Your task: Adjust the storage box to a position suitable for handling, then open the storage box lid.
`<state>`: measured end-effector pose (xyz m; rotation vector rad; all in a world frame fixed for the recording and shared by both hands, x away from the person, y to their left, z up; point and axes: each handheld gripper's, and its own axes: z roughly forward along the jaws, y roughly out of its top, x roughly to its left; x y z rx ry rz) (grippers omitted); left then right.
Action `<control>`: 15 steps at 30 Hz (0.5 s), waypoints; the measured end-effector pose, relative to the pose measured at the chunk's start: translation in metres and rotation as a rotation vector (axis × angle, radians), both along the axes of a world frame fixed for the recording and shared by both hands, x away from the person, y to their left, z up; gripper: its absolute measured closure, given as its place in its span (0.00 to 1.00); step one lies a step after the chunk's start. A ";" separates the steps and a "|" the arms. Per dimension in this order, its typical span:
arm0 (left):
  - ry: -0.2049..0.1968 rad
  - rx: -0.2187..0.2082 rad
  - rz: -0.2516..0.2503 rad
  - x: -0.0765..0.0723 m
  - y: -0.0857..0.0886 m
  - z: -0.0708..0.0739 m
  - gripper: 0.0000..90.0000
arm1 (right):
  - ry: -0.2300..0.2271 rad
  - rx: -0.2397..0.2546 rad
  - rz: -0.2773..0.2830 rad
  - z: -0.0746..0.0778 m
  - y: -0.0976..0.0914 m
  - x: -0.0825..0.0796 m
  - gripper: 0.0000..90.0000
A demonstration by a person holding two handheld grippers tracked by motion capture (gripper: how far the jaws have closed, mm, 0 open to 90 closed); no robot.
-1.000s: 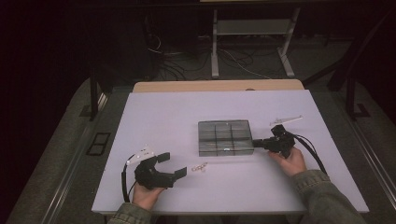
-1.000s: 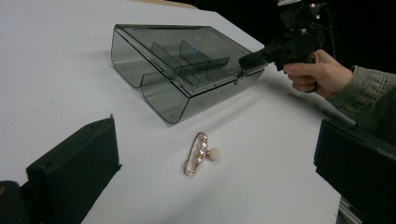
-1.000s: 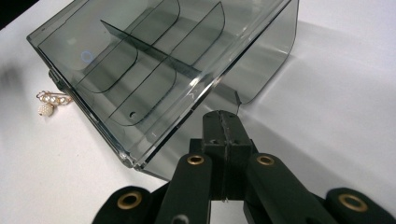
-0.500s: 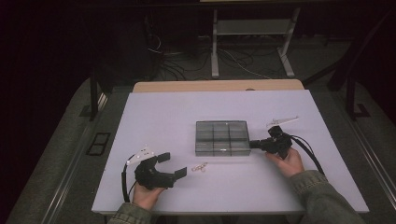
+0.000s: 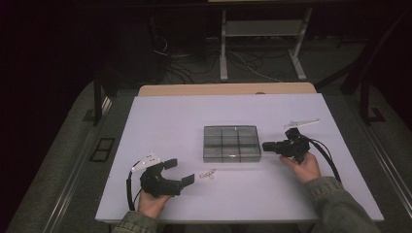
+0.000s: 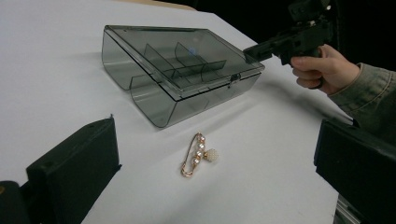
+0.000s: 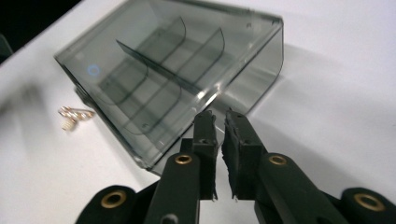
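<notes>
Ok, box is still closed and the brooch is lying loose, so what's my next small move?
Probably ease the right gripper, its jaws just parting with nothing between, onto the lid edge of the smoked compartment box to lift it. The pearl brooch lies on the table between the open left gripper jaws, unheld.

The high view looks forward and down on the whole tabletop (image 5: 160, 121) from above its near edge, while both gripper views sit low and close, sharing the grey box (image 6: 177, 70).
</notes>
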<state>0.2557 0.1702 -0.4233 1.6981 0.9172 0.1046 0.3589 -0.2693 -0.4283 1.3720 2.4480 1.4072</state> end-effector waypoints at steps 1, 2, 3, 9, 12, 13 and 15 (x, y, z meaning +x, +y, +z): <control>0.000 -0.003 0.001 0.000 0.000 0.000 0.00 | -0.005 0.007 -0.001 0.002 -0.001 -0.001 0.89; 0.000 -0.004 0.002 0.000 0.000 0.000 0.00 | -0.006 0.014 -0.004 0.004 -0.002 -0.002 0.88; 0.000 -0.005 0.002 0.000 0.000 0.000 0.00 | -0.011 0.021 -0.006 0.006 -0.003 -0.004 0.88; 0.001 -0.005 0.000 0.000 0.000 0.000 0.00 | -0.049 0.040 -0.014 0.015 -0.006 -0.012 0.83; -0.002 -0.003 -0.002 -0.001 0.000 0.000 0.00 | -0.065 0.044 -0.023 0.019 -0.005 -0.017 0.79; -0.003 -0.001 -0.004 -0.001 0.000 0.000 0.00 | -0.072 0.046 -0.019 0.021 -0.005 -0.019 0.78; -0.002 -0.003 -0.004 0.000 0.000 0.000 0.00 | -0.087 0.048 -0.015 0.023 -0.003 -0.022 0.74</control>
